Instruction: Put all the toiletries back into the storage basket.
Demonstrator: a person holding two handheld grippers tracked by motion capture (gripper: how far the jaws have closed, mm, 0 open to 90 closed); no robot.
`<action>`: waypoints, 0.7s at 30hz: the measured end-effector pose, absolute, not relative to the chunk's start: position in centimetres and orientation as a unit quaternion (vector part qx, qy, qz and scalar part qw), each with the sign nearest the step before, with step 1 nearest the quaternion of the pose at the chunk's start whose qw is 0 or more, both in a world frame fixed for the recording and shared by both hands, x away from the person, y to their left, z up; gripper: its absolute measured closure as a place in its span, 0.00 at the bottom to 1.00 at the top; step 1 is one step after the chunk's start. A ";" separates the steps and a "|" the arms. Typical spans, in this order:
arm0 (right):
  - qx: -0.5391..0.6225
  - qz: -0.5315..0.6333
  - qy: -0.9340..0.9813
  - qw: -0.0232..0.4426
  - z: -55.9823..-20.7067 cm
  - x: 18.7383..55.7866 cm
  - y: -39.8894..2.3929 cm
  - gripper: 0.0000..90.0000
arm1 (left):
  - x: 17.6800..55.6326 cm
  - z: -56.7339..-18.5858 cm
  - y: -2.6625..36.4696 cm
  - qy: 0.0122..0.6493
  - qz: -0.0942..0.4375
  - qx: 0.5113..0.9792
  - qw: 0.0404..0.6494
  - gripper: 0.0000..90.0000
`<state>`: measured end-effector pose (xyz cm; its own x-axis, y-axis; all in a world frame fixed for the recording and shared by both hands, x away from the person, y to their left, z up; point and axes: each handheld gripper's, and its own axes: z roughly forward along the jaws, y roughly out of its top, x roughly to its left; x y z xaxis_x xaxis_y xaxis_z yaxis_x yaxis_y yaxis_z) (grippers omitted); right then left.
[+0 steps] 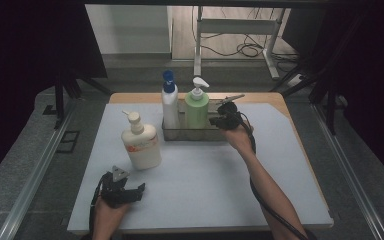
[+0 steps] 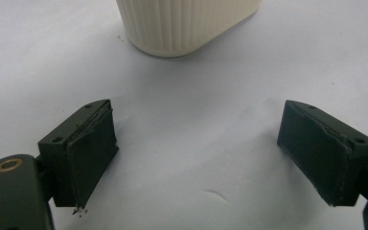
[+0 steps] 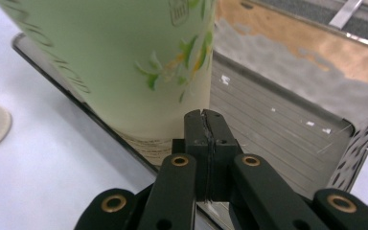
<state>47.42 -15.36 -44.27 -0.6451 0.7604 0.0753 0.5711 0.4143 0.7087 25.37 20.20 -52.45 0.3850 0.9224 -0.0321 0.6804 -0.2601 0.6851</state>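
Right gripper [image 1: 219, 119] jaws clenched on the near rim of the metal tray [image 3: 287, 120], far-centre on the surface beside the green bottle [image 1: 197, 108]; rigid, slick, likely top-heavy loaded—grip rim deep; left gripper [image 1: 139, 190] released.

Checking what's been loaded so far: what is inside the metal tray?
The metal tray holds a white bottle with a blue cap and a green pump bottle, upright. The bottles hide the floor beneath them; the right end is bare.
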 end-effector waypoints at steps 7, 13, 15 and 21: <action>0.419 0.355 0.827 0.118 -44.9 48.1 -15.2 1.00 | 25.4 -52.4 20.2 0.520 0.192 0.771 0.314 0.14; 0.426 0.352 0.826 0.110 -45.2 48.4 -14.9 1.00 | 25.4 -52.4 20.2 0.520 0.192 0.771 0.314 0.14; 0.426 0.350 0.827 0.110 -45.3 48.5 -14.9 1.00 | 25.4 -52.4 20.2 0.520 0.192 0.771 0.314 0.14; 0.433 0.351 0.824 0.103 -45.5 48.8 -14.7 1.00 | 25.4 -52.4 20.2 0.520 0.192 0.771 0.314 0.14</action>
